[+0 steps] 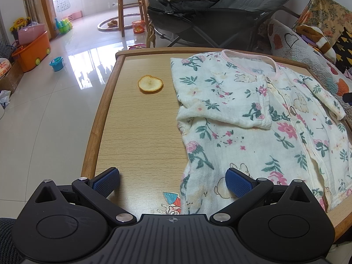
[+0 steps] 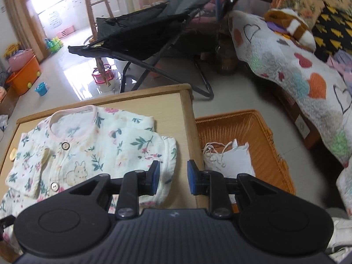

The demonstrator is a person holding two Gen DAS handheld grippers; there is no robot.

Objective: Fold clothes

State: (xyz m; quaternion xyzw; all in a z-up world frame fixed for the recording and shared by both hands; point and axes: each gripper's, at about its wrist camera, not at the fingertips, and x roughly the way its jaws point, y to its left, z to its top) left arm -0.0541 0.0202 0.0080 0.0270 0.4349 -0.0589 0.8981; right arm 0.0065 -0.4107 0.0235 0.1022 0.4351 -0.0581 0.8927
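A white baby shirt with a floral print, pink collar and buttons lies flat on the wooden table. One sleeve is folded across its front. My left gripper is open wide near the table's front edge. Its right finger hangs over the shirt's lower part, its left finger over bare wood. In the right wrist view the shirt lies left of my right gripper. That gripper is open by a narrow gap with nothing between its pads, beside the shirt's right edge and near the table's right rim.
An orange peel lies on the table left of the shirt. An orange wicker basket holding white cloth stands on the floor right of the table. A dark folding chair and a blanket-covered sofa stand behind.
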